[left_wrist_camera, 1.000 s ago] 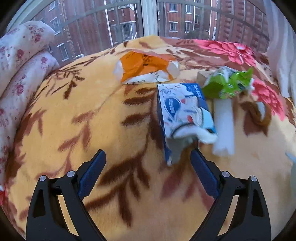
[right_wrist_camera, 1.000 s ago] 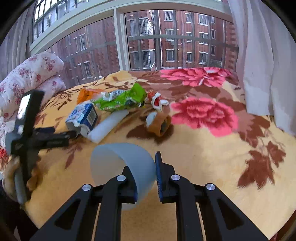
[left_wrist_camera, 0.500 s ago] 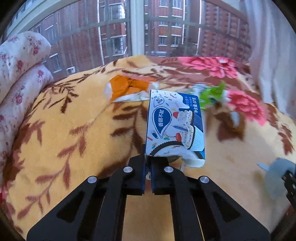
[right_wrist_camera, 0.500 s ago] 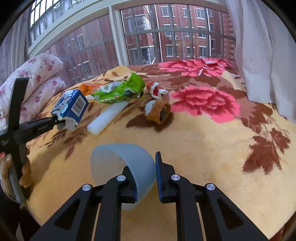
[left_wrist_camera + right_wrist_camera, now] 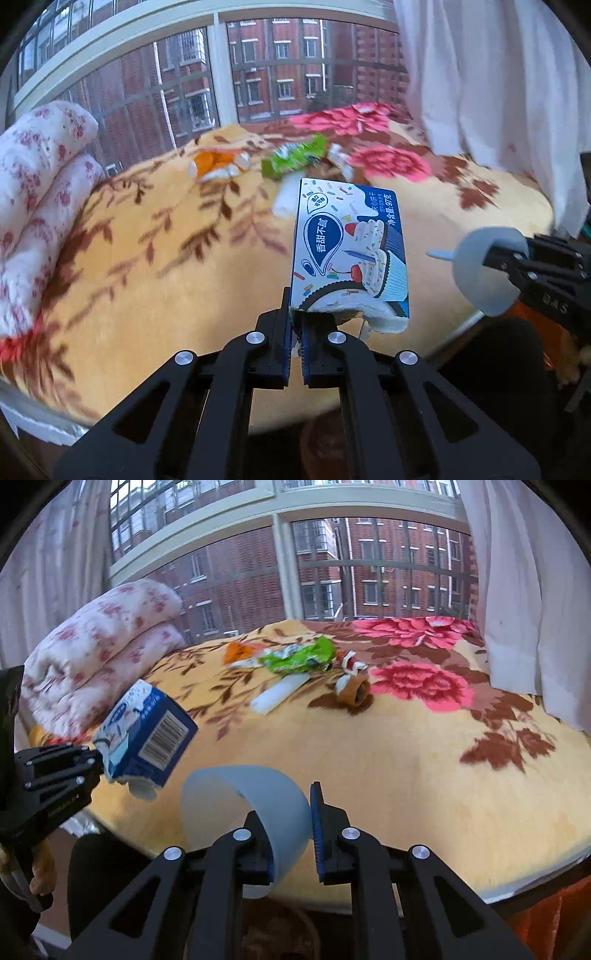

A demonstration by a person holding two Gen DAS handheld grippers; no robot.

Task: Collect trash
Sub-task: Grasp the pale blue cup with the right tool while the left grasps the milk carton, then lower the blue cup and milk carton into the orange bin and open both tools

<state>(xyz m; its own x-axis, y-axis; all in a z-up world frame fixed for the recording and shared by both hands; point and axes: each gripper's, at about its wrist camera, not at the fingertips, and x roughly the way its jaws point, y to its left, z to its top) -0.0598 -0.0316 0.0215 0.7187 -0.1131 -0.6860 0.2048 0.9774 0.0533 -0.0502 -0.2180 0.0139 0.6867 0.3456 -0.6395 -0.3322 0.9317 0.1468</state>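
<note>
Blue and white cardboard makes the biscuit box, which the left gripper holds in the air above the near edge of the bed; its two jaws are pressed together on the torn lower flap of the box. On the front of the box a blue drop-shaped label reads "香甜不腻", a smaller bubble above it has writing too small to read, and along the right side is printed "夹心饼干" and "净含量:97克", beside a picture of a cupcake with a cherry and a dark sandwich biscuit. In the right wrist view the same box shows a white panel with a black barcode on its side. The right gripper is clamped on the wall of a pale blue-grey paper cup, which lies on its side between the jaws with its open mouth to the left. Further back on the yellow flowered blanket lies the other trash: an orange wrapper, a green snack bag, a white tube-like piece just in front of the bag, and a small brown roll beside a red and white scrap; their print is too blurred to read. Folded pink-flowered bedding lies at the left by the window.
</note>
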